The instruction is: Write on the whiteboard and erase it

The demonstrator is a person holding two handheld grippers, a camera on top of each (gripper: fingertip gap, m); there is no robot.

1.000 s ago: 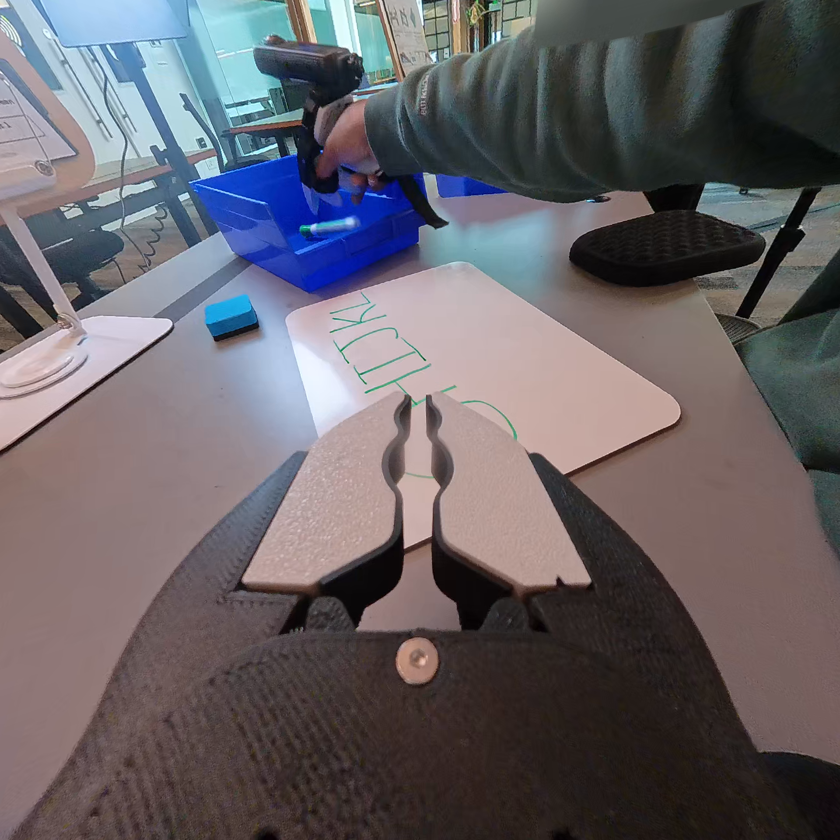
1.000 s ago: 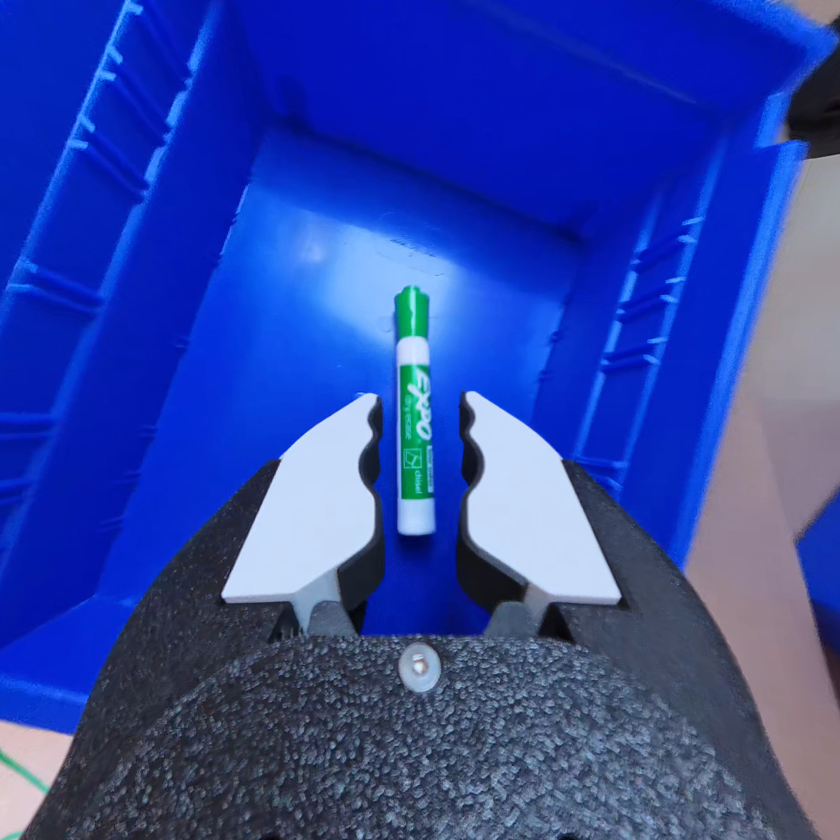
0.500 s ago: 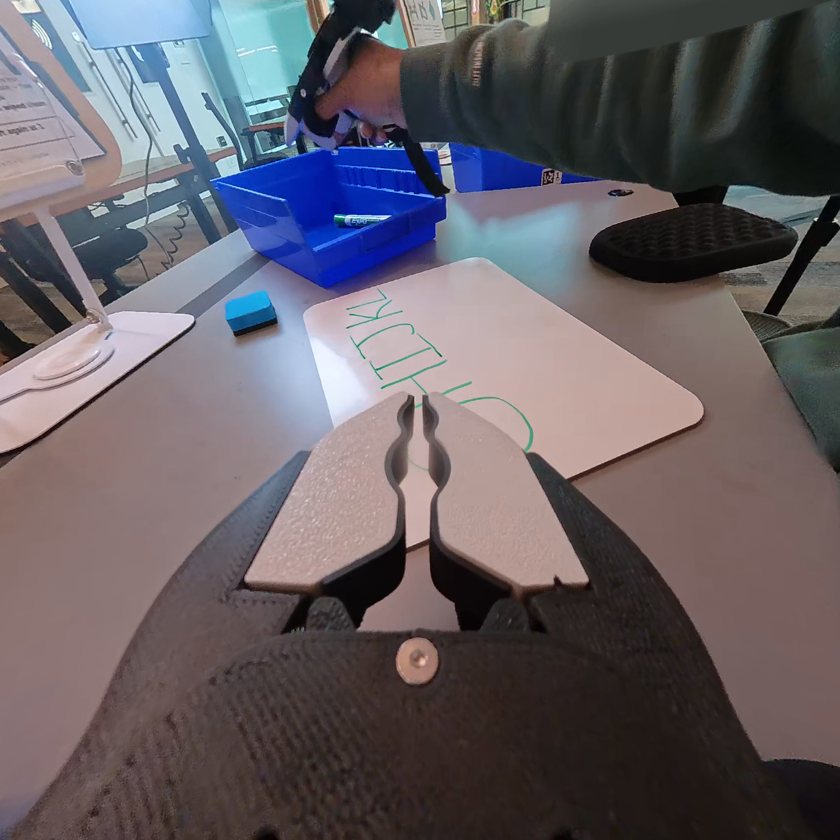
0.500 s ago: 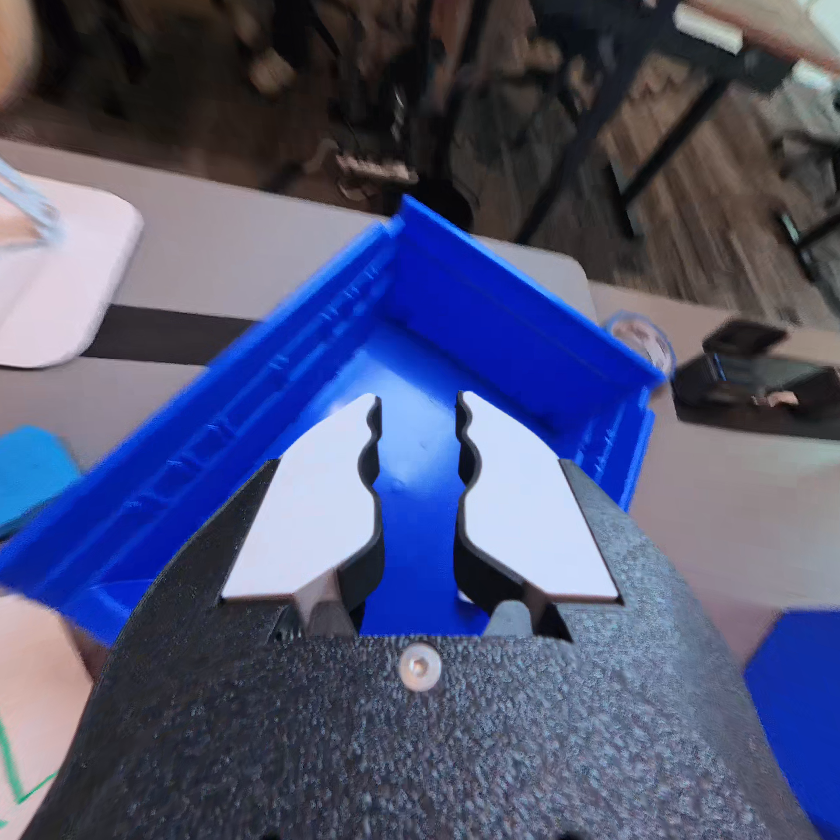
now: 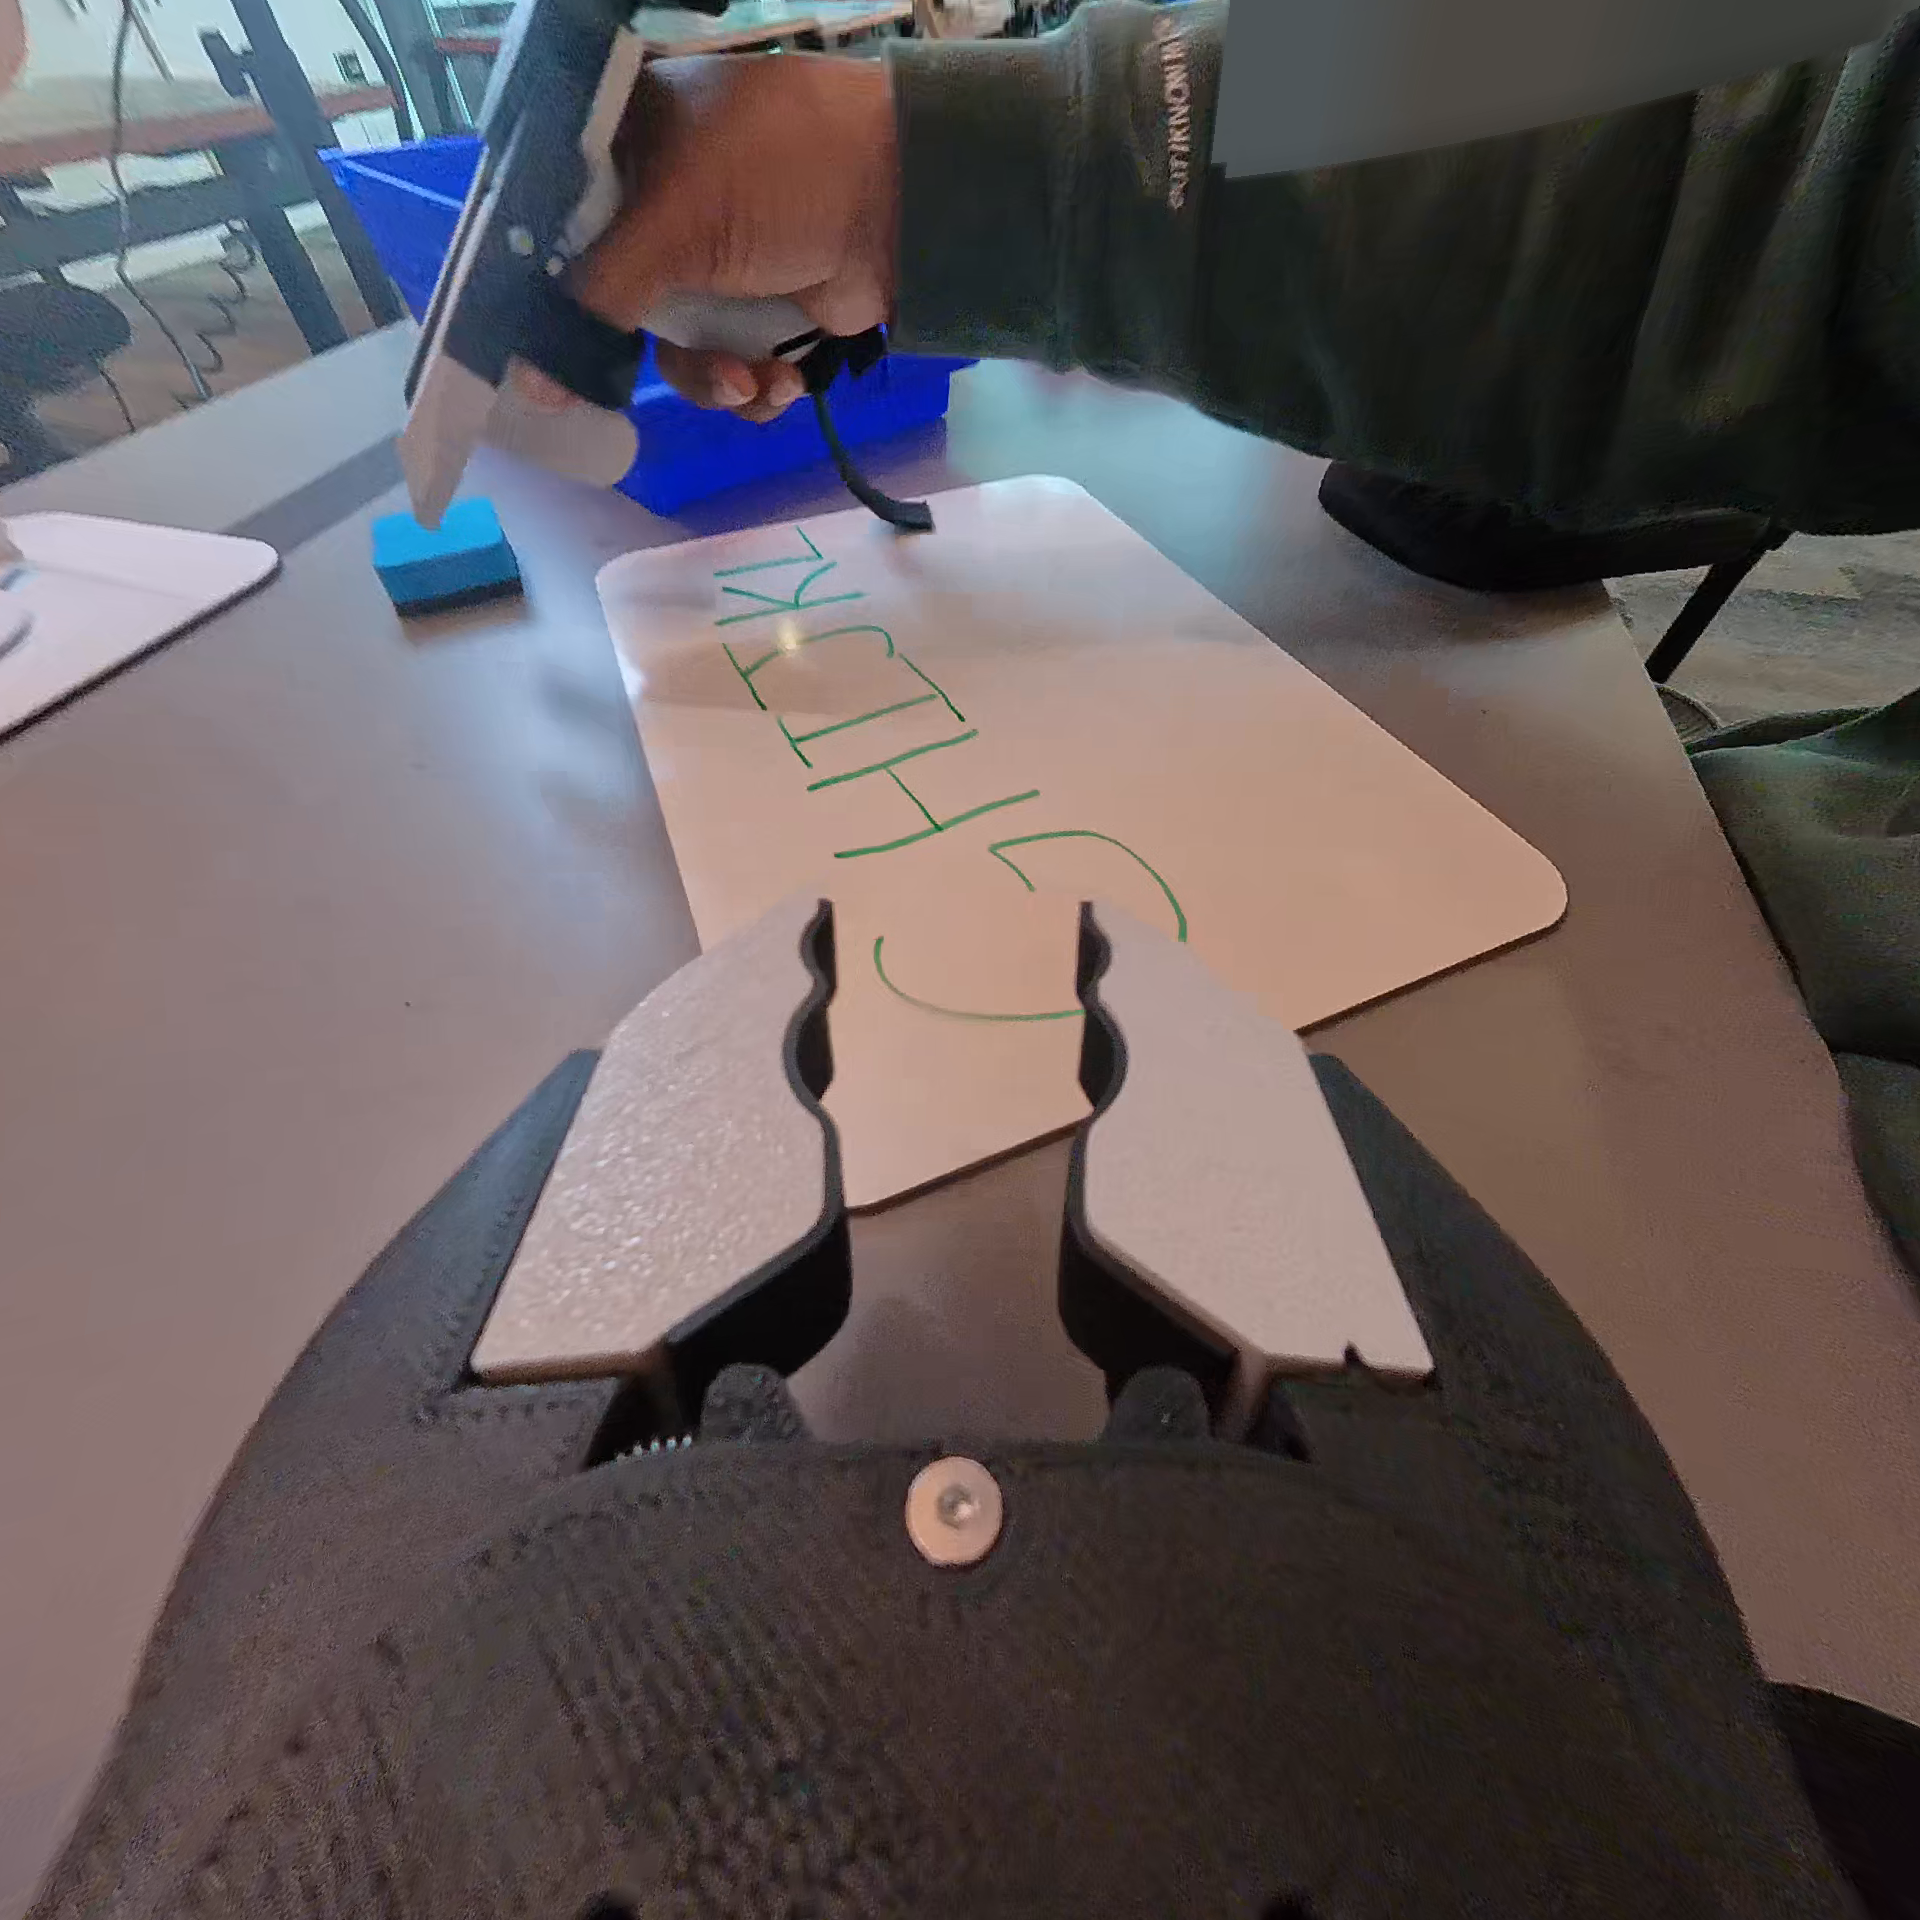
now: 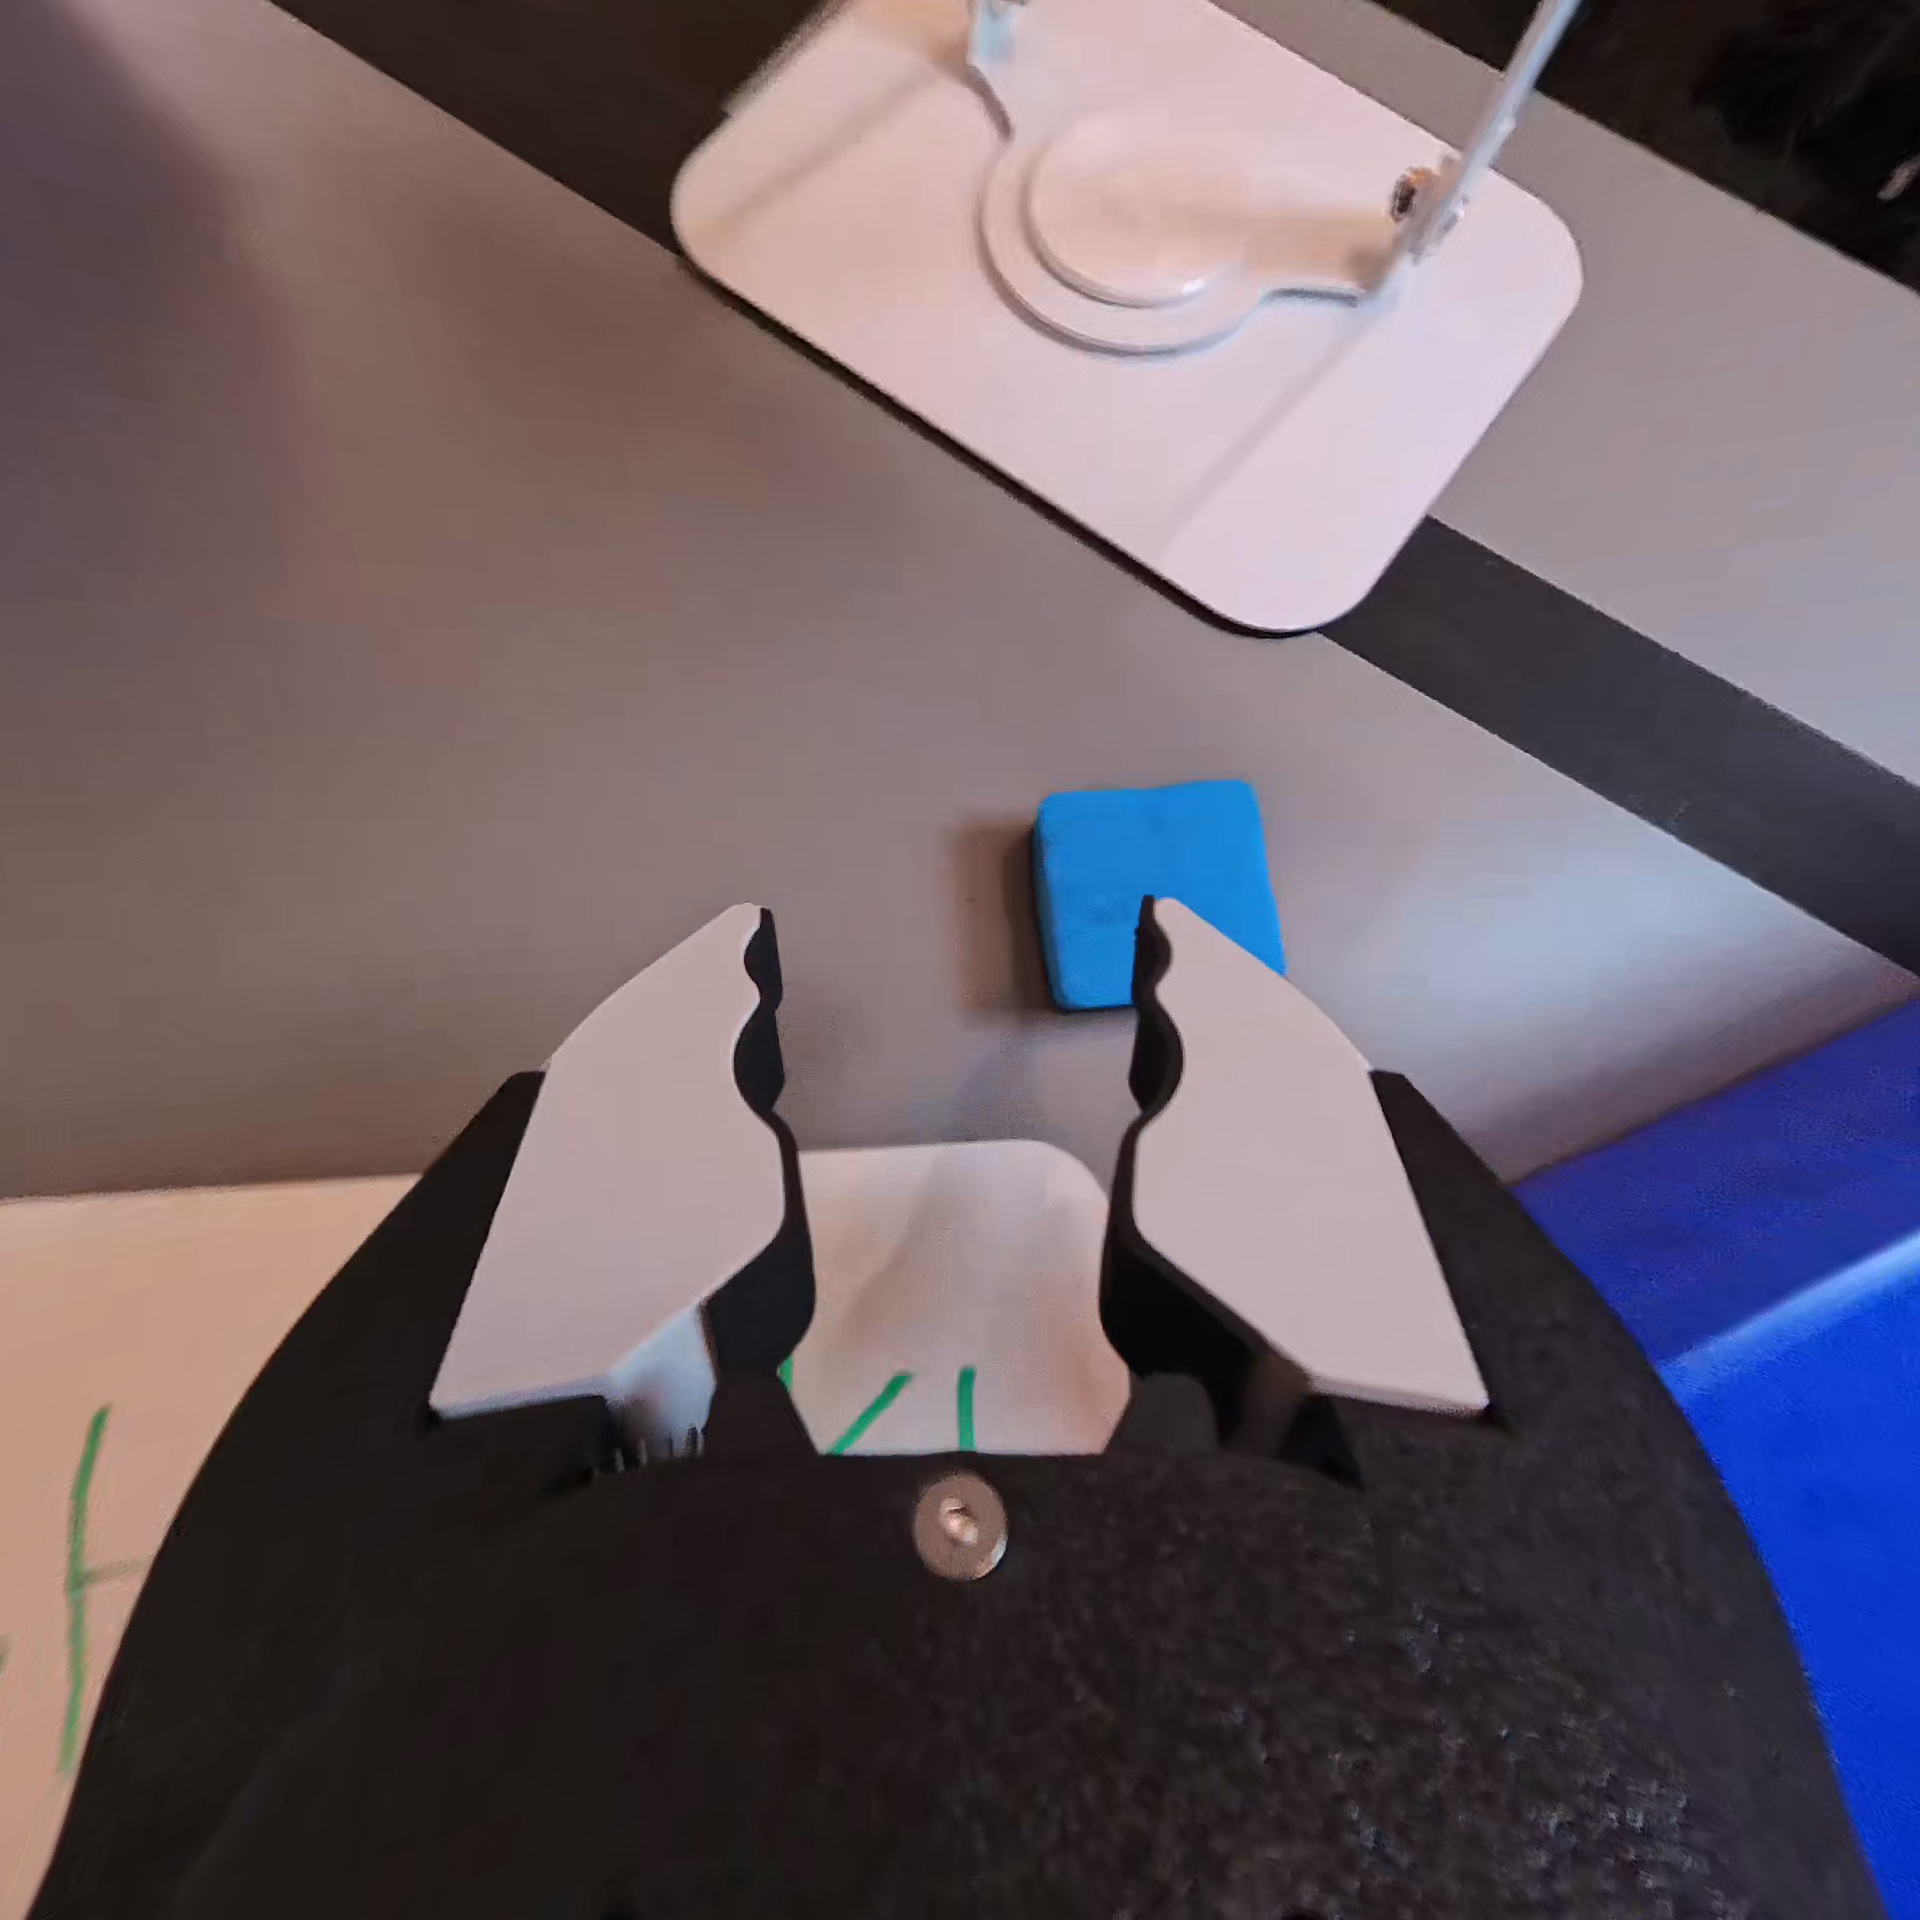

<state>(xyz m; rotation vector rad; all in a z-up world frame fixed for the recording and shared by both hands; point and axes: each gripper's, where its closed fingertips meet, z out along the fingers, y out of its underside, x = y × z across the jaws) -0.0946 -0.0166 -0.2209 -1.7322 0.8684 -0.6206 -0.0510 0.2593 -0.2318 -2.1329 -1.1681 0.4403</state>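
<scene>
Blue eraser (image 6: 1148, 883), white whiteboard (image 5: 1299, 790) with green writing (image 5: 894, 727), blue bin (image 5: 790, 436), grey table (image 5: 312, 883)

Grey surface (image 5: 260, 935) w/ a dark strip (image 6: 1662, 707) running across it, in an office-type room. Beyond its far edge: wood-look floor (image 5: 156, 343), black desk legs (image 5: 281, 229) and loose cables (image 5: 135, 187); another desk w/ a reddish edge (image 5: 156, 130) sits further back. Glass panels (image 5: 447, 52) in bkgd let in daylight. Black mesh chair seat (image 5: 1538, 530) at right, over grey carpet (image 5: 1787, 613).
</scene>
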